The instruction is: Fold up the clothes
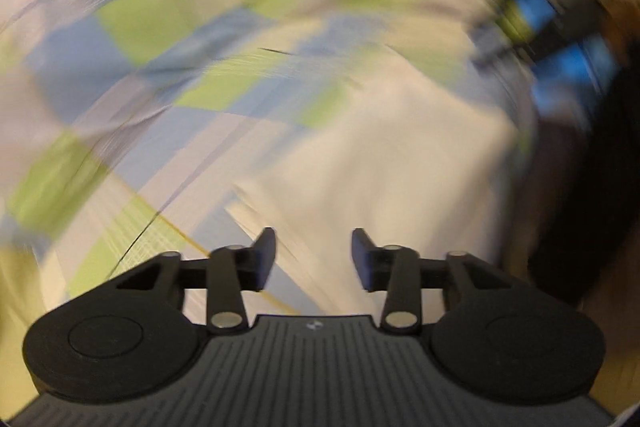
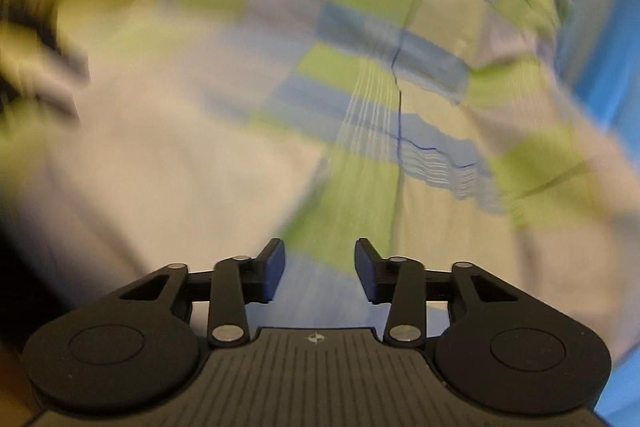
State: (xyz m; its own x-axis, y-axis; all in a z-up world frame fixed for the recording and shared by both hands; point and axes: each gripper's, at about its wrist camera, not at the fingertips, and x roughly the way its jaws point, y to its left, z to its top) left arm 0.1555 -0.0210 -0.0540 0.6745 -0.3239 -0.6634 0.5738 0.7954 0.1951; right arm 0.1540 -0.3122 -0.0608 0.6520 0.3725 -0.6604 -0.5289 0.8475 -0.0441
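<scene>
Checked shirt (image 2: 360, 75) blurred, spread over blue surface (image 2: 600, 67).

Checked cloth (image 2: 360, 75) close ahead; blue surface (image 2: 608, 47) bare beside it

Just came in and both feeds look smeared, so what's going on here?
A person is working on a checked garment, green, blue and white, with handheld tongs in each hand. Both views are blurred, which suggests fast motion. The left tongs and the right tongs are both open with nothing between their fingers, so neither grips the cloth at this moment. The garment fills most of both views, rumpled rather than neatly folded, with a blue surface showing past its edge.
</scene>
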